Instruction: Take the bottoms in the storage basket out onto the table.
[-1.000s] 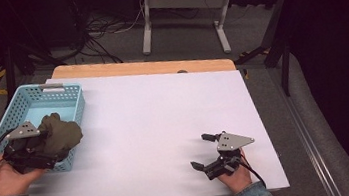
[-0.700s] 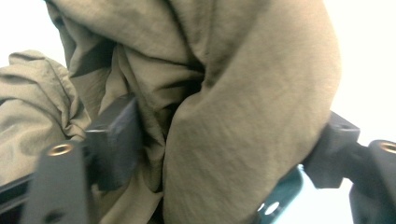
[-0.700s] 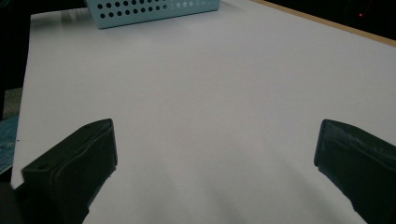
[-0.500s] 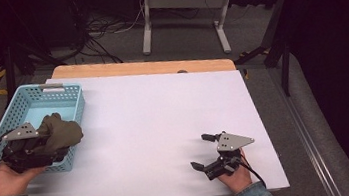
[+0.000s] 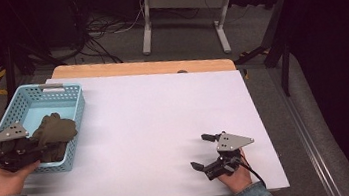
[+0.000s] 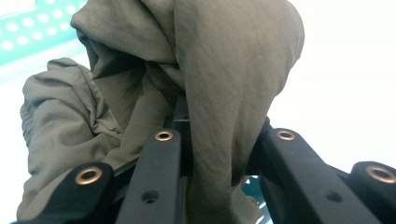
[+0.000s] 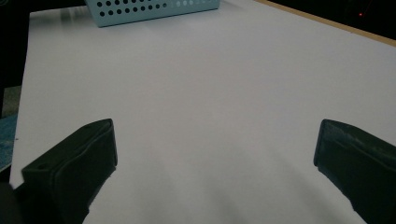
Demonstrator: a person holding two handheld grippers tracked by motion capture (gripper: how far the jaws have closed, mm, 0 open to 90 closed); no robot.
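- The left gripper (image 5: pixel 42 147) sits at the near end of the light blue plastic basket with little holes (image 5: pixel 68 88), at the left side of the white table (image 5: pixel 164 114).
- Its black jaws have just been closing, and now they pinch a fold of the crumpled olive-green cloth (image 6: pixel 224 93). The left gripper view shows the fold squeezed tight between them.
- The green cloth (image 5: pixel 55 133) is still down inside the blue basket. Most of it is bunched up in a soft heap, past the jaws.
- The right gripper (image 5: pixel 208 150) rests on the bare table near the front right edge, well apart from the basket. Its jaws stand wide apart and hold nothing.
- What could go wrong: the jaws hold just one fold, so I think the cloth could slip out if the hand lifts too fast.
- The loose part of the cloth may hang down and catch on the basket wall. Then the light basket could tip or slide along with it.
- The basket is close to the left edge of the table, so a hard tug might pull it off.
- The free right gripper could hold the basket still, but it is far away right now.
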